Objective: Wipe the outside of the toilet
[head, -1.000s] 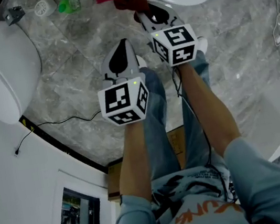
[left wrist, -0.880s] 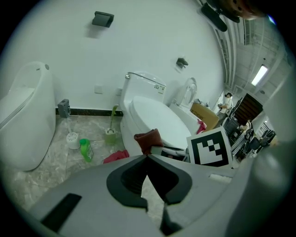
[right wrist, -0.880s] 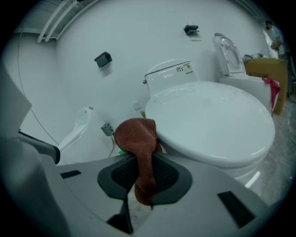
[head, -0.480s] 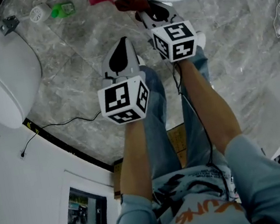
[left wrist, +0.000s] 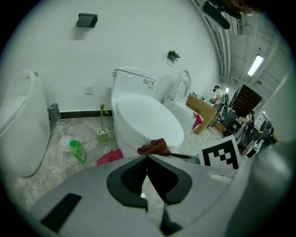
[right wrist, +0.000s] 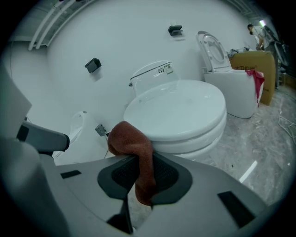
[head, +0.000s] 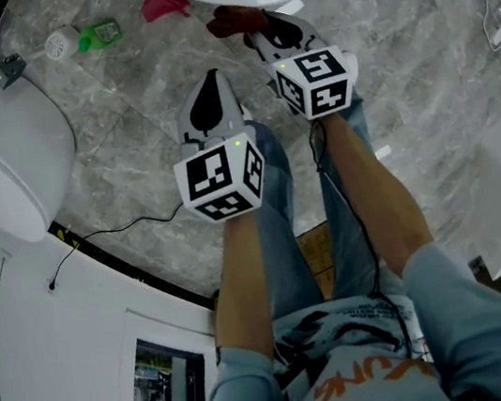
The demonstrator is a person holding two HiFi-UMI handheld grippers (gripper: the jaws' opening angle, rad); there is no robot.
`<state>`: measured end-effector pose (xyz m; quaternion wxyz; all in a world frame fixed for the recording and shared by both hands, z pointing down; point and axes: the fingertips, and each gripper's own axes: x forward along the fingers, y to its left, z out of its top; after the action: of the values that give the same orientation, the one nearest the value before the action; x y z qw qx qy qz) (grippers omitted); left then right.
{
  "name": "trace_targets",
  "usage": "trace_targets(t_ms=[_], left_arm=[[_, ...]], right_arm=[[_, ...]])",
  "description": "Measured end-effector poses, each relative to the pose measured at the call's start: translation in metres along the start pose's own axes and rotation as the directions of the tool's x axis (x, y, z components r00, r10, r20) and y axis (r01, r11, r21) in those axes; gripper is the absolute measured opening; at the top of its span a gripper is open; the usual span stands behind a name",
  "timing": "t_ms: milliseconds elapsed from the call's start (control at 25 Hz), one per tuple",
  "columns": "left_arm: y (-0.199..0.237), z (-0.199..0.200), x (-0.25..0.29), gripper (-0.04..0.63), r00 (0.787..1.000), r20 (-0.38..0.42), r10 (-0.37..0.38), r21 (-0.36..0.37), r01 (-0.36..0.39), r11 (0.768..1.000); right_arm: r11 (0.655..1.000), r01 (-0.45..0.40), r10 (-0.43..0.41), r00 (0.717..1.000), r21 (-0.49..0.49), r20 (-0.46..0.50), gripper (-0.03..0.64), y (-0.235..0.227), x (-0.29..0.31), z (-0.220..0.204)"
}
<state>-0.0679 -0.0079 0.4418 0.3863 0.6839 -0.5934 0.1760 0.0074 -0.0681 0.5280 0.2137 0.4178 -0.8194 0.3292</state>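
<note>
The left gripper (head: 213, 82) and the right gripper (head: 267, 28) were cased in pale grey shells with black pads, each topped by a white cube (head: 221, 179) printed with black square markers. A thin black cable (head: 320, 147) was run along the right forearm. Blue jeans (head: 280, 237) and a light blue top (head: 459, 312) with orange lettering (head: 357, 382) were worn.
</note>
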Motion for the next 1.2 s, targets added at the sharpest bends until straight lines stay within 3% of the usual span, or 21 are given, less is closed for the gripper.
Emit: trace_targets(t_ms=[160,320,520,720,1040,1200], left_arm=[[-0.019,-0.007,0.005,-0.005,1.0,-0.022,-0.009,0.027,0.009,1.0],[-0.048,-0.015,0.012,-0.005,0.998,-0.063,-0.017,0.15,0.026,0.988],[-0.075,-0.02,0.025,-0.005,0.996,-0.086,-0.032,0.146,0.044,0.988],[-0.104,-0.022,0.036,-0.005,0.992,-0.116,-0.045,0.207,0.069,0.976],[-0.145,-0.016,0.063,-0.005,0.99,-0.135,-0.033,0.214,0.061,0.975],[-0.156,-0.015,0.074,-0.005,0.992,-0.123,0.003,0.172,0.019,0.985]], right_arm=[[1.0,0.014,-0.014,1.0,0.012,0.003,0.072,-0.021,-0.015,-0.002],[0.999,0.031,-0.031,0.999,0.028,0.009,0.072,-0.043,-0.029,-0.001],[0.997,0.056,-0.058,0.998,0.057,0.026,0.072,-0.075,-0.045,0.004],[0.994,0.083,-0.087,0.995,0.07,0.047,0.072,-0.113,-0.059,0.015],[0.997,0.062,-0.066,0.995,0.047,0.068,0.072,-0.164,-0.057,0.051],[1.0,0.015,-0.015,0.999,0.004,0.052,0.072,-0.179,-0.046,0.066]])
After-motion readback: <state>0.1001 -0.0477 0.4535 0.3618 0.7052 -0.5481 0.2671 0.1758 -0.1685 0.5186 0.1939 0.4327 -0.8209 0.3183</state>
